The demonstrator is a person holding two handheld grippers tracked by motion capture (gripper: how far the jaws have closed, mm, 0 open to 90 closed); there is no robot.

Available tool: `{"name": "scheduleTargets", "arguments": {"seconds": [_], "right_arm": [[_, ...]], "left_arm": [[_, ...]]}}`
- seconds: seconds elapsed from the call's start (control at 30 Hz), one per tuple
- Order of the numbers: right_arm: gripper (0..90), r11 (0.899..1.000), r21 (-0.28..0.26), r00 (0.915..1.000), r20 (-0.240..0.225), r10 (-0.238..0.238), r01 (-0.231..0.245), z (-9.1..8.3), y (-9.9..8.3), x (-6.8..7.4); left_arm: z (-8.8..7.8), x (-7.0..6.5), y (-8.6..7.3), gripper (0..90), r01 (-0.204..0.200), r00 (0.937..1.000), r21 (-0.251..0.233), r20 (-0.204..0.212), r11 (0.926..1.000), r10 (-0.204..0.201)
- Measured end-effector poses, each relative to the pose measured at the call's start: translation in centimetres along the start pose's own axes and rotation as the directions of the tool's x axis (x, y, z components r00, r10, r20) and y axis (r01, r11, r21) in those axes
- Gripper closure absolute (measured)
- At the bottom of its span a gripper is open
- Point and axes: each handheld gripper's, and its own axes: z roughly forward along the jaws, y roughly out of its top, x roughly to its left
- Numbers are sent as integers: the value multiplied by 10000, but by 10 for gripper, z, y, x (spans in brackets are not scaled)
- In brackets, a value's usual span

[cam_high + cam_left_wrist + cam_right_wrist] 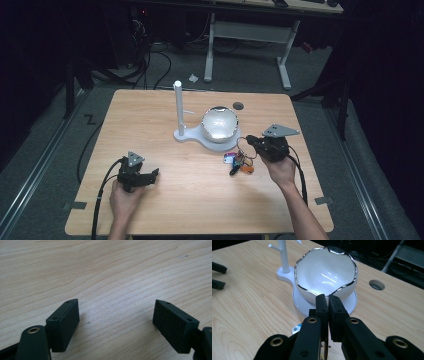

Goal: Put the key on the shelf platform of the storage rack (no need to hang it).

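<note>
— So, nearest first: what is the right gripper point(327, 298) doing?

— Its jaws are pressed together, with barely a slit between them. Nothing shows in that slit, so I cannot tell whether the thin ring is nipped there.

— And the keys point(238, 162)?

— Right under it and a touch to its left, bunched on the table point(165, 205). From above, a wire loop rises from the bunch toward the jaw tips. In the right gripper view a pale tag point(296, 328) peeks out below the jaws.

— How would they handle?

— Light, I'd judge, but loose: hard little pieces that swing and clatter on their ring. The flat blades look slippery and awkward. The ring or the loop is the place to pinch, so the rest hangs free.

— Beyond the jaws?

— Just ahead is the bowl point(324, 272), white with a silver wavy rim, sitting on the stand point(299, 305). It is probably fragile and glossy, so keys should be lowered in, not dropped. The post point(284, 260) with its pegs stands farther left.

— The left gripper point(116, 312)?

— It is well off to the right gripper's left, low on bare wood, jaws spread wide and holding nothing.
</note>
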Motion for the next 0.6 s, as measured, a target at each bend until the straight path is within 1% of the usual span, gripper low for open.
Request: {"name": "scheduleTargets", "arguments": {"seconds": [0.33,0.6], "right_arm": [[880,9993,-364,9998,-163,-120,114,-13,16,-1],[880,9992,-380,9991,-384,-167,152,-19,26,-5]], "left_arm": [[0,0,0,219,3,10000,-4,0,10000,-3],[0,0,0,219,7,10000,-7,-1,10000,-7]]}}
